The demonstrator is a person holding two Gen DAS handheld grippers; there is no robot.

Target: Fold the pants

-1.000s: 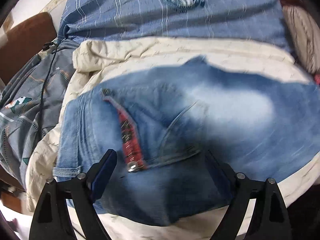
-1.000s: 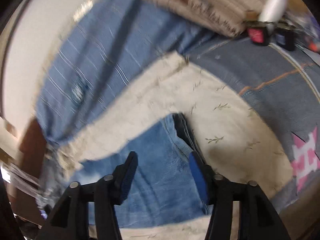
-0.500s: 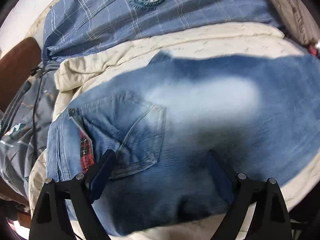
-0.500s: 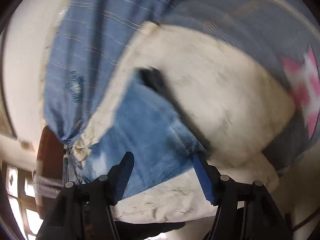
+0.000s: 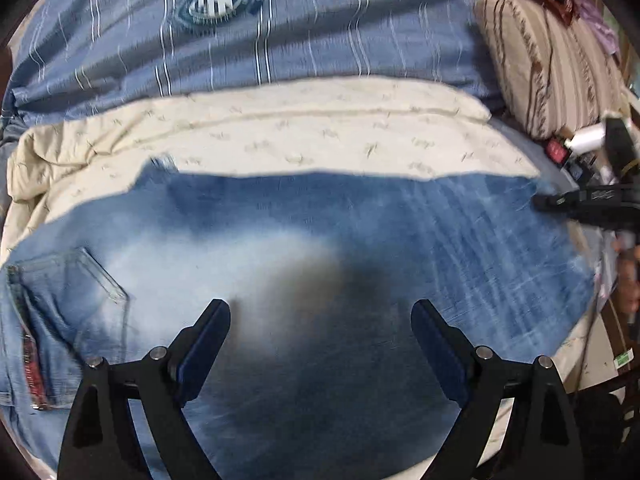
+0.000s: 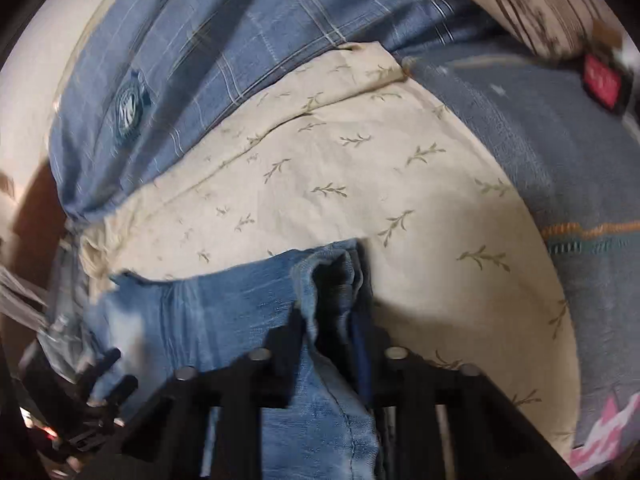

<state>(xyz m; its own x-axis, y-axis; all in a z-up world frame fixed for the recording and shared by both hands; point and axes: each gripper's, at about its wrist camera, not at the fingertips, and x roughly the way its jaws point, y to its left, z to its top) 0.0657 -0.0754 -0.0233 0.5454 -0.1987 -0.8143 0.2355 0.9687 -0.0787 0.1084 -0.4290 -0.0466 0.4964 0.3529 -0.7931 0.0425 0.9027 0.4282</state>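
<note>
The jeans lie spread flat on a cream sheet with a leaf print, which covers the middle of the bed; the faded seat and a back pocket sit toward the left side of the left wrist view, and the leg runs off to the right. The left tool hangs over the middle of the denim with its blue pads spread wide and nothing between them. The right tool has just been closing, and its pads now pinch a bunched fold of the jeans at the hem end, where the cloth stands up in a ridge between them. In the left wrist view this tool shows as a dark shape at the far right end of the leg. Beyond the cream sheet, toward the head of the bed, lies a blue striped pillow with a round badge, and at the far right corner a brown striped cushion. A grey-blue blanket borders the sheet on the right.
</note>
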